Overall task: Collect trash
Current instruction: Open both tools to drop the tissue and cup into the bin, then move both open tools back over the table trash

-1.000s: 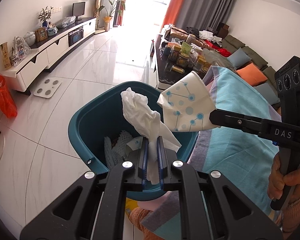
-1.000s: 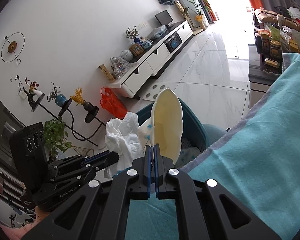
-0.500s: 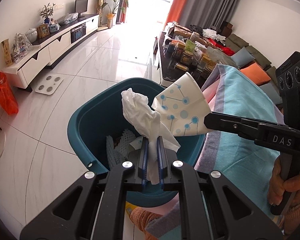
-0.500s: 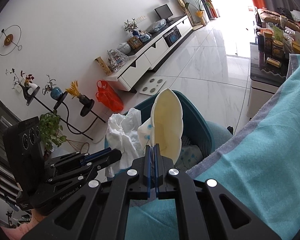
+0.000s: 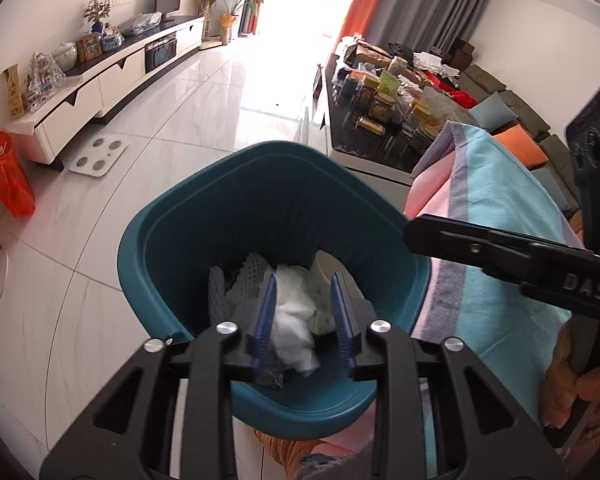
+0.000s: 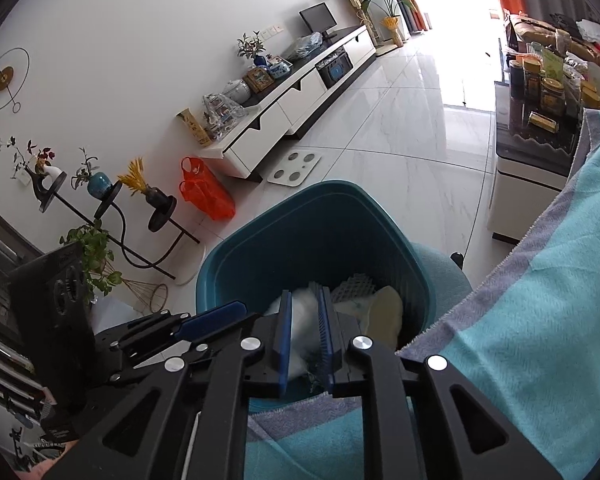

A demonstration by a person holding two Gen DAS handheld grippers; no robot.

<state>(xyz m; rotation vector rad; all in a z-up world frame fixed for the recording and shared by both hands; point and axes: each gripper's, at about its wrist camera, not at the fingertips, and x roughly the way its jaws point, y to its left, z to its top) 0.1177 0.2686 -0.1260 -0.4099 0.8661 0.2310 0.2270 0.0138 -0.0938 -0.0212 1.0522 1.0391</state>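
Hovering over the teal bin (image 5: 172, 236), the left gripper (image 5: 305, 314) has its blue-padded fingers (image 5: 265, 312) spread wide, nothing between them. Seen through the gap, down in the bin: a crumpled white tissue (image 5: 294, 316). Beside it, toward the bin's right wall, a flattened paper cup (image 5: 324, 274) with pale print, and to the left a piece of white foam netting (image 5: 242, 280). All three rest on the bin's bottom, touching or overlapping.

The right gripper (image 6: 305, 338) also hangs above the bin (image 6: 300, 216), jaws parted, narrower than the left's, and holding nothing. From its camera the tissue (image 6: 302, 320) shows blurred between the pads, the cup's cream inner face (image 6: 386, 314) lies to the right, and netting (image 6: 356, 284) sits behind. In the left wrist view the right gripper's arm (image 5: 500, 250) reaches in from the right over the bin's rim; a hand (image 5: 572, 376) grips its handle. In the right wrist view the left gripper (image 6: 208, 320) sits at lower left, one blue pad visible.

Bin stands on white tiled floor (image 5: 148, 152), against a surface draped in a turquoise, pink and lavender striped towel (image 5: 496, 200). Farther out: white bathroom scale (image 5: 98, 152), orange mesh bag (image 5: 8, 180), long white TV cabinet (image 5: 100, 76), dark table crowded with jars (image 5: 384, 112).
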